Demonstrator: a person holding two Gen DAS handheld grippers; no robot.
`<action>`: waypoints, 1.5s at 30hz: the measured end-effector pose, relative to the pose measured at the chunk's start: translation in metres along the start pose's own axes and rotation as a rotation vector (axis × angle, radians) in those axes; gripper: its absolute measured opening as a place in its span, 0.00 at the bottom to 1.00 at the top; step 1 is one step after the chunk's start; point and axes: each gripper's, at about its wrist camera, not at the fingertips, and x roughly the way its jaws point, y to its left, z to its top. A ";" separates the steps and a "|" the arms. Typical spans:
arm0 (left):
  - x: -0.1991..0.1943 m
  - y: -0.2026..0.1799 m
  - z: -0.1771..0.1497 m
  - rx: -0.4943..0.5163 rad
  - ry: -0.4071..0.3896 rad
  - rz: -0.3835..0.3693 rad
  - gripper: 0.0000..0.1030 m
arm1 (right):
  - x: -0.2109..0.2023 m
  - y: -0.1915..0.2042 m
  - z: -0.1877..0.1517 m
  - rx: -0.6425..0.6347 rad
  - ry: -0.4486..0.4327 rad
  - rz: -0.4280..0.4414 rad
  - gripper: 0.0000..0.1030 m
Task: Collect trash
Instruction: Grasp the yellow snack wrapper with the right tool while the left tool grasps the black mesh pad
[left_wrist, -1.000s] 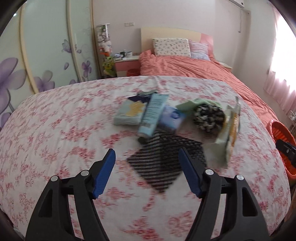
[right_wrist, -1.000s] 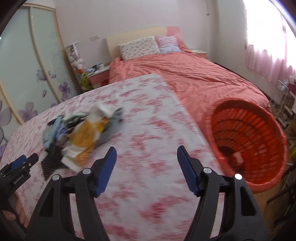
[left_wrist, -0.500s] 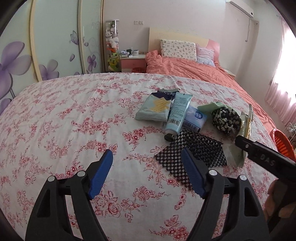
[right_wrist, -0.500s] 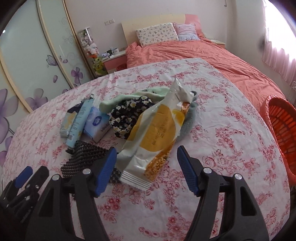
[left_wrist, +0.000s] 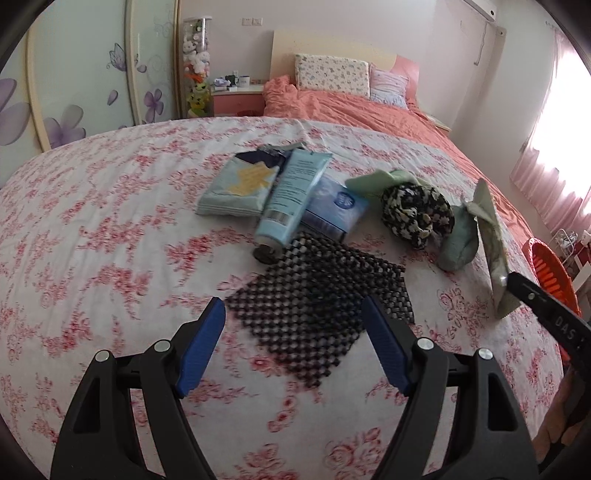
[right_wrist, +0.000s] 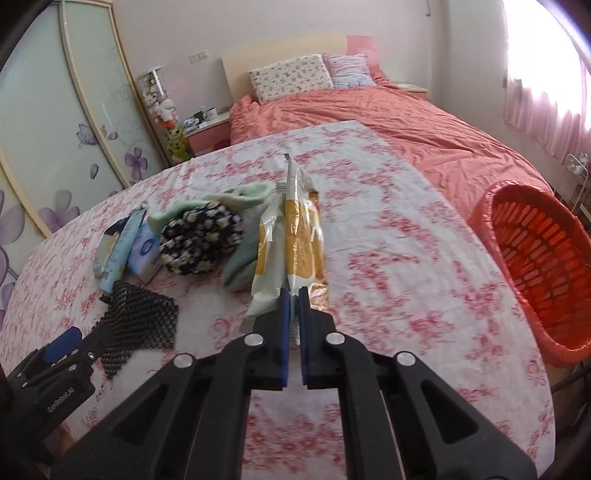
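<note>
In the left wrist view, the left gripper is seen with its jaws spread wide and nothing between them, held above a flowered bedspread. A black mesh mat lies on the bedspread just ahead of the blue fingertips. Taking the mat as landmark: a pale blue tube lies just beyond it, cap end touching or nearly touching the mat's far edge; a flat packet is seen to the left of the tube and a blue tissue pack to its right, partly under it. To the right of the mat and further back, a black-and-white flowered cloth rests against a green cloth. Further right again, a snack wrapper is seen edge-on, its near end pinched by the right gripper, with an orange basket beyond the bed's edge. In the right wrist view, the right gripper has just closed its jaws, and they are clamped on the near end of the yellow-and-white snack wrapper, which stands up from the bedspread. The mesh mat is found to the left of the wrapper, with the left gripper at its near corner. The orange basket stands well to the right of the wrapper, off the bed.
</note>
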 end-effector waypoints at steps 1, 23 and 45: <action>0.003 -0.003 0.001 -0.001 0.009 -0.004 0.74 | 0.000 -0.003 0.002 0.005 -0.002 -0.006 0.04; 0.014 -0.016 0.004 0.012 0.035 0.016 0.74 | -0.019 -0.041 0.019 0.137 -0.041 0.059 0.42; 0.019 -0.022 0.008 0.006 0.039 0.014 0.74 | 0.042 -0.021 0.011 0.057 0.052 -0.093 0.27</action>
